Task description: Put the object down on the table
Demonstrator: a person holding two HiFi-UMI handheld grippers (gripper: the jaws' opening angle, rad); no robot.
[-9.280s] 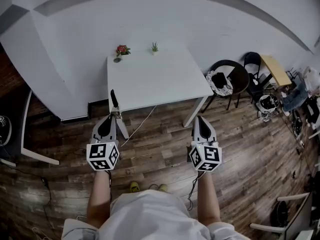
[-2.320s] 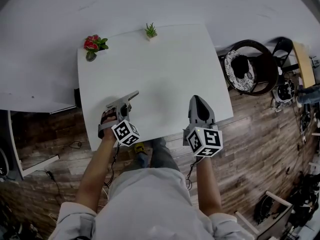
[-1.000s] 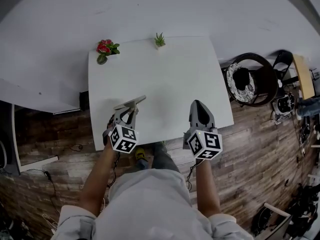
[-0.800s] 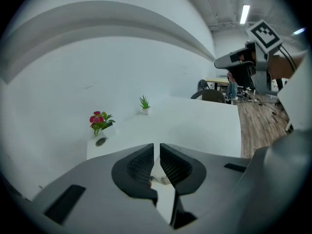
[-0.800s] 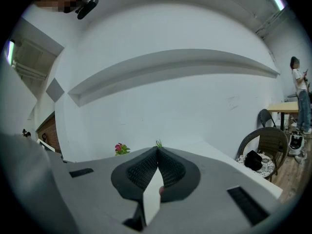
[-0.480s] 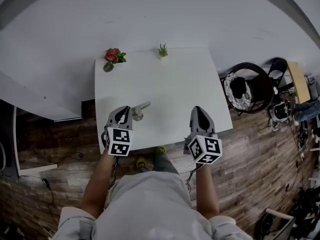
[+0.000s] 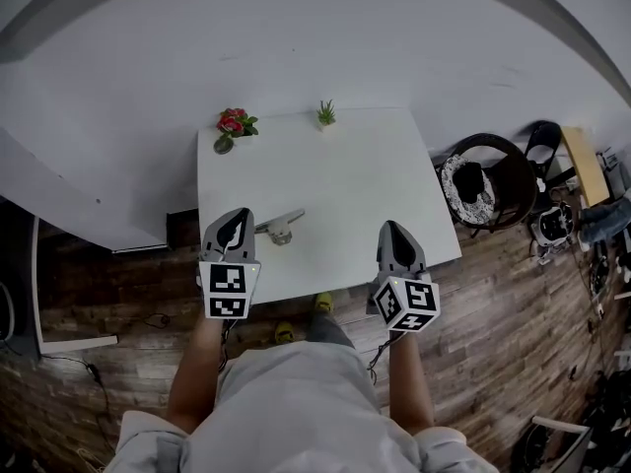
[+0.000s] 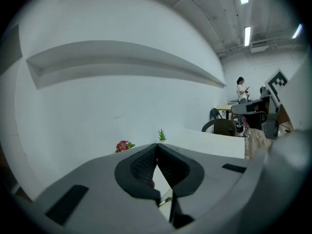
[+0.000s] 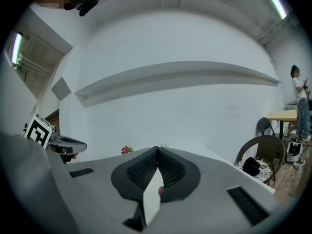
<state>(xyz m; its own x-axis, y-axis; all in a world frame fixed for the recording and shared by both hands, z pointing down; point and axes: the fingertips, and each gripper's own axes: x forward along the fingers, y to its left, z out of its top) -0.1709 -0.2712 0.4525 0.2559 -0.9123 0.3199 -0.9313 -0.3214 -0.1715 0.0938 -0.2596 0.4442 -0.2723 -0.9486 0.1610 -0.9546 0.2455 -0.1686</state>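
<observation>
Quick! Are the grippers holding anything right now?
Left hand-held gripper: closed, holding nothing.
Right hand-held gripper: closed, holding nothing.

Left claw (image 8: pixel 157 146) jaws together; red flowers (image 8: pixel 124 146), green plant (image 8: pixel 161 134) on table (image 8: pixel 214 143) beyond.

Red flowers (image 7: pixel 233 122), small green plant (image 7: pixel 325 114), round dark chair (image 7: pixel 483 180), wood-plank floor (image 7: pixel 513 294), white wall (image 7: pixel 315 37)
</observation>
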